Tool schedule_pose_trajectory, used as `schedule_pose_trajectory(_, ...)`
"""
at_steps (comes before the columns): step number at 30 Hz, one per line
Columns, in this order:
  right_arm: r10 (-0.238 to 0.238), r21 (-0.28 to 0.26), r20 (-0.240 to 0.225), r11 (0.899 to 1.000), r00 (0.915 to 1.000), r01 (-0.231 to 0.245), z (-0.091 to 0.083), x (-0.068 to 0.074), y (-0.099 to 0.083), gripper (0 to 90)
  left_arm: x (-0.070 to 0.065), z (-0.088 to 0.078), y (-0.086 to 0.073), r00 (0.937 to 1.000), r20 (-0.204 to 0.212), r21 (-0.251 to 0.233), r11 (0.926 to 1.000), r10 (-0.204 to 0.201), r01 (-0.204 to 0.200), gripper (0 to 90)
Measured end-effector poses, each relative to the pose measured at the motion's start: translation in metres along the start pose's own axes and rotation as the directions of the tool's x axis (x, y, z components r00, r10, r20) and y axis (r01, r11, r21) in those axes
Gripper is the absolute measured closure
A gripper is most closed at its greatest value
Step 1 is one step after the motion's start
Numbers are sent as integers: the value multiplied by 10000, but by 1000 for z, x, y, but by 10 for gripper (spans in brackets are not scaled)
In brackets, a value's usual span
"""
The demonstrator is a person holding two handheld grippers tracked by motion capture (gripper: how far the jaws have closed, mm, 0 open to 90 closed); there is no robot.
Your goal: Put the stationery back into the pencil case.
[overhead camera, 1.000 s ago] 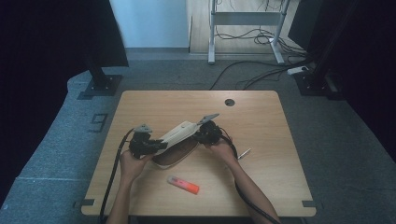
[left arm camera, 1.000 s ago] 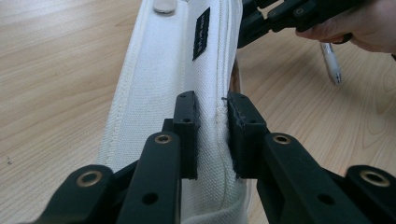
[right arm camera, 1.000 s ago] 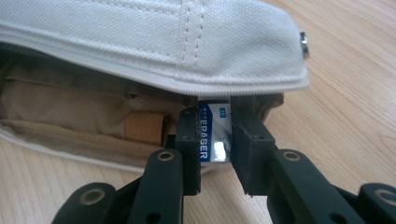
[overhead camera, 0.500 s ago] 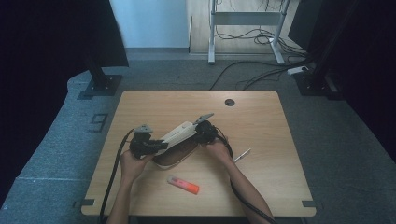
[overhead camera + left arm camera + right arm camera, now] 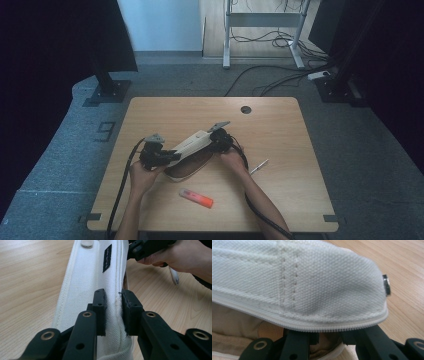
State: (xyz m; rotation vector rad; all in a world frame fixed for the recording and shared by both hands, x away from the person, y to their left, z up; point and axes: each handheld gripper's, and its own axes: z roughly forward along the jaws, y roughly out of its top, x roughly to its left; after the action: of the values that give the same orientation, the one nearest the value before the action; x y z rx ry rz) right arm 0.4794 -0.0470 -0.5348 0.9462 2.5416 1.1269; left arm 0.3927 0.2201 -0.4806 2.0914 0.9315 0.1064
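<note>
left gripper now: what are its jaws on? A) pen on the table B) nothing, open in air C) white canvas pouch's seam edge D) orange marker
C: in the left gripper view the left gripper has both black jaws pinched on the stitched seam of the white canvas pouch; the orange marker lies apart on the table.

pouch [image 5: 307, 285] flap hides right tongs' [image 5: 329, 338] tips.

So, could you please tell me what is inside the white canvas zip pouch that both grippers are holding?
The white canvas zip pouch gapes along its zip, showing beige lining. Any contents are hidden under the flap.
</note>
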Motion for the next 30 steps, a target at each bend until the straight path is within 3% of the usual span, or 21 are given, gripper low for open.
schedule_pose_trajectory(12, -538, 84, -36, 9985, 9985, 539, -9, 3, 1, 454, 3, -1, -1, 10000, 36, -41, 10000, -88, 89, 744)
schedule_pose_trajectory(30, -329, 56, 58, 9994, 9994, 328, -40, -12, -11, 264, 4, 0, -2, 9998, 99, -99, 9998, -156, 157, 745)
